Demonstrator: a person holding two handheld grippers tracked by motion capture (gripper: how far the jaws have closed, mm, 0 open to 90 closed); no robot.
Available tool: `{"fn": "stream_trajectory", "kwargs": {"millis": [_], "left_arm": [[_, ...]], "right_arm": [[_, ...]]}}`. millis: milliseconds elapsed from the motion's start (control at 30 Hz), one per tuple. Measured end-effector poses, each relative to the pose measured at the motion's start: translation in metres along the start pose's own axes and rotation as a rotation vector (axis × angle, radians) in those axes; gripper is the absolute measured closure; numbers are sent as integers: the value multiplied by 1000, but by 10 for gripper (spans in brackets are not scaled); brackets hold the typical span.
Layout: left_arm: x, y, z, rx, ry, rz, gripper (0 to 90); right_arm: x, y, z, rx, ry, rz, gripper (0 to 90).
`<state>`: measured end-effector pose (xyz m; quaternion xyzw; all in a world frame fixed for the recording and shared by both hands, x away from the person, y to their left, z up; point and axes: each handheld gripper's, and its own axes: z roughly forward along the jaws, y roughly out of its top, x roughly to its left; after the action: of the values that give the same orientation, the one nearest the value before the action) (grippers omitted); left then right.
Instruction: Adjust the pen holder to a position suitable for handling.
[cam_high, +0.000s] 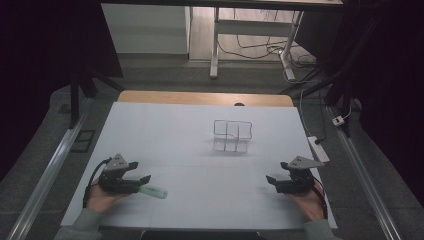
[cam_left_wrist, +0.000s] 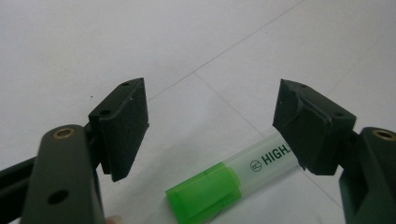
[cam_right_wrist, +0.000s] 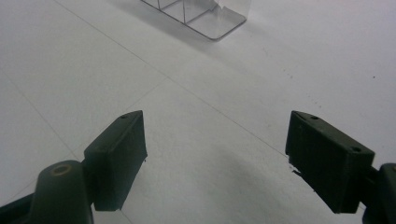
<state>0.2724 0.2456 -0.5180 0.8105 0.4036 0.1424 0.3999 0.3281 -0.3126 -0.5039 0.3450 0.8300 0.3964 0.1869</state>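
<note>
A white table (cam_high: 190, 150) is being viewed from above, with a person's two hands being held near its front edge, each gripping a black two-jaw gripper. At the left, the left gripper (cam_high: 142, 171) is being held low over the surface with its jaws spread wide. A highlighter (cam_high: 154, 191) with a clear barrel and a green cap is lying flat on the table just beside this gripper's jaws. In the left gripper view, the highlighter (cam_left_wrist: 233, 179) is being seen below and between the open jaws, with its barrel running under the right jaw; it is not being clamped. The left hand (cam_high: 100, 197) is resting at the table's front edge.

At the right, the right gripper (cam_high: 276, 172) is also being held with its jaws wide apart, and nothing is being held between them. A clear divided plastic organizer (cam_high: 232, 135) is standing upright toward the middle of the table, well apart from both grippers. In the right gripper view, a corner of the organizer (cam_right_wrist: 205, 14) is being shown at the top.
</note>
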Motion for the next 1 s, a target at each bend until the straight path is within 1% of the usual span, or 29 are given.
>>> {"fn": "stream_trajectory", "kwargs": {"millis": [233,367,467,800,833,867,933,1000], "left_arm": [[2,-1,0,3,0,-9,262],[2,-1,0,0,-2,-11,262],[2,-1,0,0,-1,-12,262],[4,-1,0,-1,2,-18,261],[4,-1,0,-4,1,-22,261],[4,-1,0,-5,1,-23,261],[4,-1,0,-5,0,-24,261],[5,-1,0,0,-2,-23,261]], "right_arm": [[-1,0,0,3,6,-1,218],[-1,0,-1,4,-5,0,224],[-1,0,0,8,1,1,226],[-1,1,-1,1,2,5,233],[0,1,-1,-3,-2,12,238],[-1,2,-1,5,-7,10,238],[0,3,0,-2,3,21,240],[1,7,0,4,-7,17,245]]}}
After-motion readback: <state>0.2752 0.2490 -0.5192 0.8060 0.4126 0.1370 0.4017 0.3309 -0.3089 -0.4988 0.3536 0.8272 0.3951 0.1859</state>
